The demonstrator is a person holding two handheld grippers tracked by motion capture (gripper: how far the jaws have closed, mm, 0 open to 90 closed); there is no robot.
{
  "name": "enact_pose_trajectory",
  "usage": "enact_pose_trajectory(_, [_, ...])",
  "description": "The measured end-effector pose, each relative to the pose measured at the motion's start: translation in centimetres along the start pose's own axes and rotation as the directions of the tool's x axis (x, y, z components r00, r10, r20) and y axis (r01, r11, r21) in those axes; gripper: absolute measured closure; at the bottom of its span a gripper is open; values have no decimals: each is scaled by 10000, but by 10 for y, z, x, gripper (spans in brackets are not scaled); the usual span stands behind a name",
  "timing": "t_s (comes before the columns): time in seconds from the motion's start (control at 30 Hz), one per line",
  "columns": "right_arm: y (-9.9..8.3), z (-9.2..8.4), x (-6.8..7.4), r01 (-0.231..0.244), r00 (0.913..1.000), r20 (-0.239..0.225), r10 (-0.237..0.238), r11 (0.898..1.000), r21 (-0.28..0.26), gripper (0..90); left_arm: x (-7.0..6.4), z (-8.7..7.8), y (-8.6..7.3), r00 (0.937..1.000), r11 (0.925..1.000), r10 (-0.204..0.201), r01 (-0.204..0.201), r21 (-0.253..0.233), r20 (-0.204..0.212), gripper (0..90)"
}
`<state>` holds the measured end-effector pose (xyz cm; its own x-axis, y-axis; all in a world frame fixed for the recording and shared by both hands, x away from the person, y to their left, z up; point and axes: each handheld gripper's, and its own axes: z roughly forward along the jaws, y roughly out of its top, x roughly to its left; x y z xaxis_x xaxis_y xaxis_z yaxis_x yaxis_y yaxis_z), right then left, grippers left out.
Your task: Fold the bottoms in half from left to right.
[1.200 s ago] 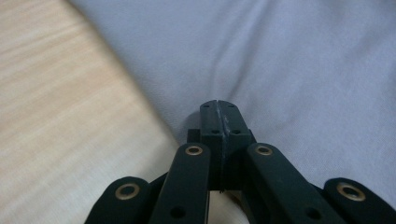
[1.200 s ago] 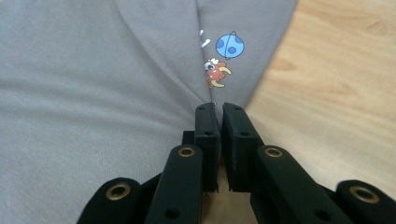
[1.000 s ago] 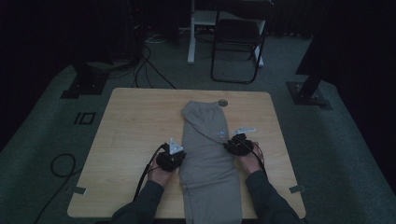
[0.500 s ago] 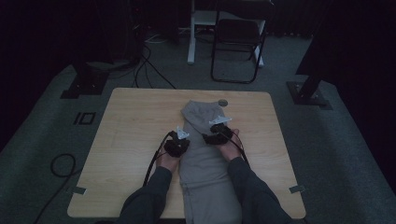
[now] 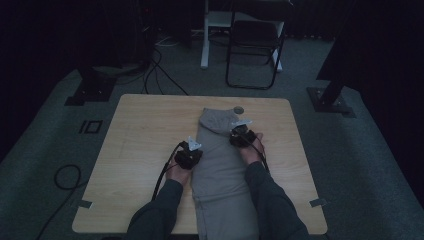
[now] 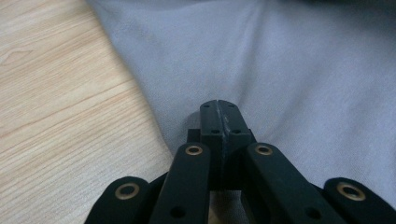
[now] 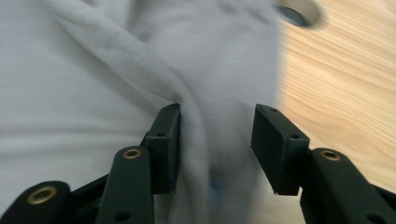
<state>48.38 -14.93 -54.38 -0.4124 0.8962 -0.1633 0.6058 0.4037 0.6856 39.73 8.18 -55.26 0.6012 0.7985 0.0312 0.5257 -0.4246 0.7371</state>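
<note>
Two tongs work grey cloth: left pinching, right apparently closing.

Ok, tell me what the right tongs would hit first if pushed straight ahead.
The right tongs stand open over the grey garment, with a raised fold between the jaws. Straight on, they would probably meet that fold first, though depth is hard to judge.

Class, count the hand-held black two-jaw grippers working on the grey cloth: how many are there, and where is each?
2. The left black two-jaw gripper sits at the grey cloth's left edge; the right black two-jaw gripper is farther up, near its right edge.
</note>
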Motion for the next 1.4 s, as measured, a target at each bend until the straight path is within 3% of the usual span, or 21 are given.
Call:
enact_pose_trajectory(0.13, [-9, -3, -24, -770, 9968, 202, 769, 9970, 42, 568, 1, 0, -1, 10000, 10000, -38, 38, -65, 46, 898])
enact_pose_trajectory(0.17, [-10, -3, -27, -791, 9957, 488, 785, 9968, 115, 575, 1, -1, -1, 10000, 10000, -45, 45, -65, 52, 898])
enact_pose_trajectory(0.23, [-13, -4, -31, -870, 9948, 529, 866, 9962, 53, 571, 1, -1, -2, 10000, 10000, -60, 60, -61, 54, 899])
enact_pose_trajectory(0.27, [-16, -5, -36, -1145, 9926, 400, 1144, 9934, 23, 570, 1, -1, -2, 10000, 9999, -78, 78, -72, 59, 898])
enact_pose_trajectory(0.33, [-19, -6, -38, -1141, 9929, 324, 1143, 9934, -65, 567, 1, -1, -2, 9999, 9999, -109, 110, -100, 78, 898])
enact_pose_trajectory(0.87, [-26, -9, -39, -1491, 9885, -308, 1483, 9885, -248, 556, 2, -4, -7, 9996, 9995, -196, 201, -238, 205, 898])
enact_pose_trajectory(1.2, [-44, -28, -30, -1337, 9881, -793, 1317, 9908, -202, 552, -1, -24, -23, 9991, 9999, -157, 159, -49, 397, 898])
enact_pose_trajectory(1.4, [-60, -46, -19, -1011, 9888, -1117, 987, 9947, -165, 547, -13, -45, -39, 9976, 9998, -68, 56, 177, 688, 897])
